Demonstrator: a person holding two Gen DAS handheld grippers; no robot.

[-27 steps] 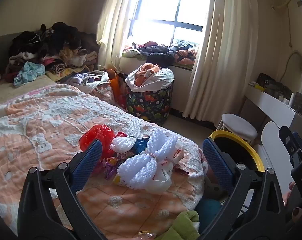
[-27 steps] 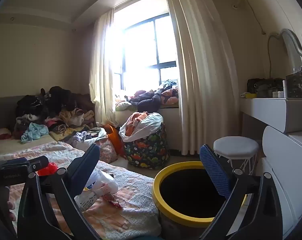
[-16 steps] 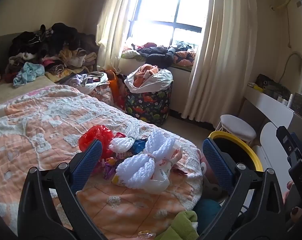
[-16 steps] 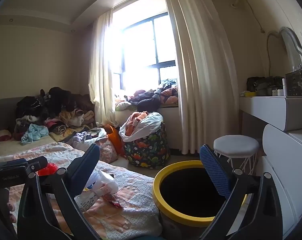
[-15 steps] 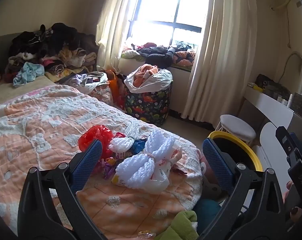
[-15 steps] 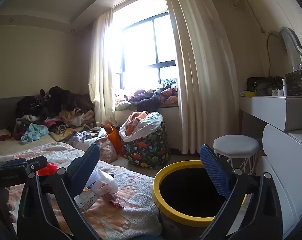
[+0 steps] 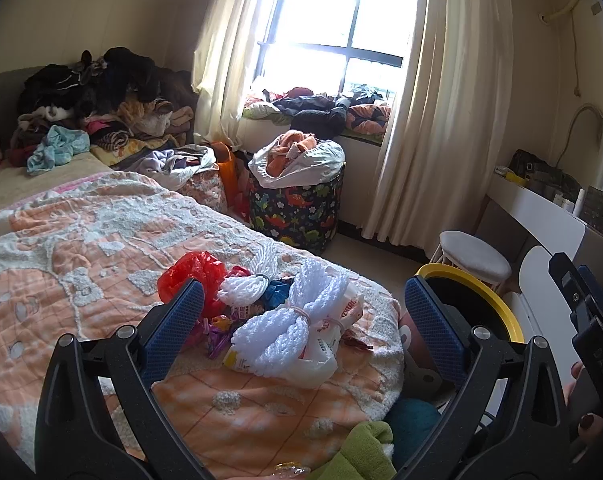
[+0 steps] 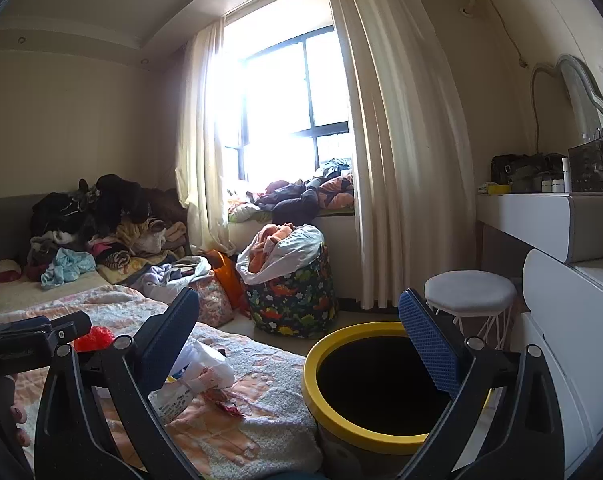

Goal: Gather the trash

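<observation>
A heap of trash lies near the foot corner of the bed: white foam netting point(image 7: 289, 324) on a white plastic bag, a red plastic bag point(image 7: 193, 272) and small wrappers point(image 7: 217, 328). My left gripper point(image 7: 301, 316) hovers above and short of the heap, wide open and empty. In the right wrist view the white bag point(image 8: 199, 372) and a red wrapper point(image 8: 227, 398) lie on the blanket. The yellow-rimmed bin point(image 8: 341, 344) stands on the floor beside the bed. My right gripper point(image 8: 297, 336) is open and empty, level, in front of the bin.
A dinosaur-print hamper point(image 7: 297, 204) full of laundry stands by the window. A white stool point(image 8: 469, 292) and a white dresser point(image 8: 561, 300) are right of the bin. Clothes are piled at the bed's head point(image 7: 89, 104). A hand point(image 7: 585, 432) holds the other gripper at the right edge.
</observation>
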